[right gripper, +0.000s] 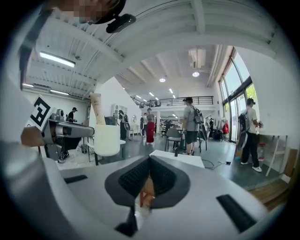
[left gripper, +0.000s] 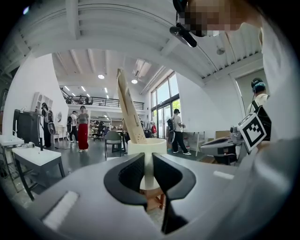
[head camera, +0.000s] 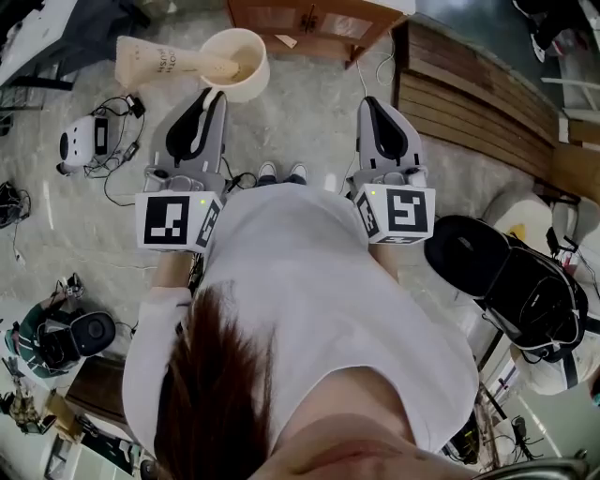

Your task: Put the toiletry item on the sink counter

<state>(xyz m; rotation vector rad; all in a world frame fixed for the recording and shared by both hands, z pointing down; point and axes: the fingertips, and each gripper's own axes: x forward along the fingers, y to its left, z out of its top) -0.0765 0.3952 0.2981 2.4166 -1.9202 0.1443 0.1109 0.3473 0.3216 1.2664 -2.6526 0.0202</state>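
In the head view my left gripper (head camera: 218, 91) is shut on the near wall of a white cup (head camera: 236, 62), held out in front of me above the floor. A beige toiletry tube (head camera: 161, 61) stands in the cup and leans left. In the left gripper view the cup (left gripper: 147, 147) sits between the pads of the left gripper (left gripper: 148, 164), with the tube (left gripper: 128, 110) rising from it. My right gripper (head camera: 374, 104) is level beside it with its jaws shut and nothing between them (right gripper: 149, 161). The right gripper view shows the cup (right gripper: 107, 139) and tube (right gripper: 97, 108) at the left.
A wooden cabinet (head camera: 311, 21) stands ahead and a wooden slatted platform (head camera: 478, 92) lies at the right. A black bag (head camera: 511, 277) sits at my right. A white device with cables (head camera: 82, 141) lies on the floor at the left. People and white tables (left gripper: 35, 157) fill the hall.
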